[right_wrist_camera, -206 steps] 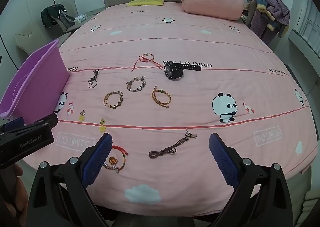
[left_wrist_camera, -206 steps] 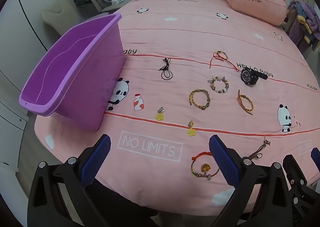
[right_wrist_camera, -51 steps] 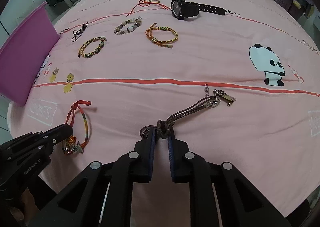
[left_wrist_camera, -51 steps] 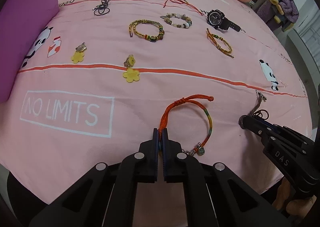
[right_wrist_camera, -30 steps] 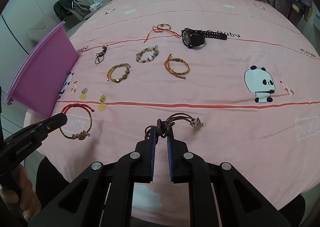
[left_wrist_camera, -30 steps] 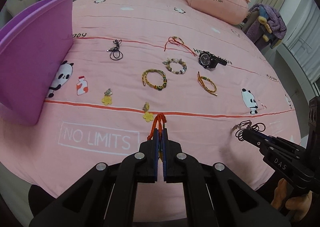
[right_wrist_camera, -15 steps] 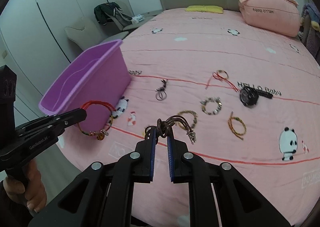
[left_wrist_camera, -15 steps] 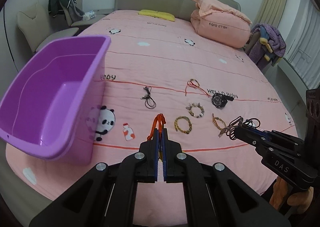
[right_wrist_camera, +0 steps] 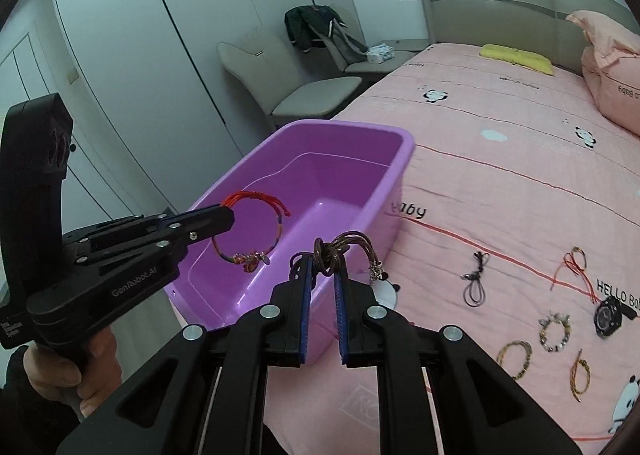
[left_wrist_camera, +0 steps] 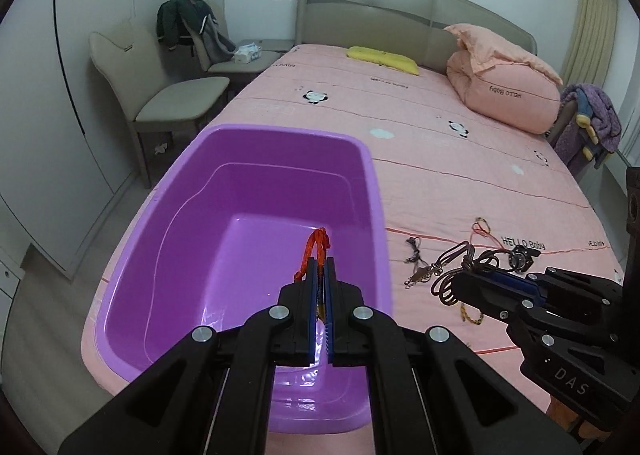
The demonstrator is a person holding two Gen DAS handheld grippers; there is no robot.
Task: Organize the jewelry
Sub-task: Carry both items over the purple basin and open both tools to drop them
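Observation:
My left gripper (left_wrist_camera: 319, 263) is shut on a red cord bracelet (left_wrist_camera: 314, 251) and hangs over the inside of the purple plastic bin (left_wrist_camera: 280, 135). From the right wrist view that red bracelet (right_wrist_camera: 256, 229) dangles with its charms over the bin (right_wrist_camera: 360, 131), pinched in the left gripper (right_wrist_camera: 228, 217). My right gripper (right_wrist_camera: 322, 261) is shut on a brown leather cord bracelet (right_wrist_camera: 344, 245), just at the bin's near right wall. The left wrist view shows the right gripper (left_wrist_camera: 460, 283) with the brown cord (left_wrist_camera: 452, 267) right of the bin, above the bedspread.
Several more pieces lie on the pink bedspread (right_wrist_camera: 500, 183): a black watch (right_wrist_camera: 608, 313), a bead bracelet (right_wrist_camera: 554, 329), woven bracelets (right_wrist_camera: 516, 359), a black cord (right_wrist_camera: 474, 283), a red string bracelet (right_wrist_camera: 574, 261). A beige chair (left_wrist_camera: 176, 95) and wardrobe doors stand left of the bed.
Both grippers rose and swung left from the bedspread's front edge towards the bin, each carrying its bracelet. The left one now hangs over the bin's inside.

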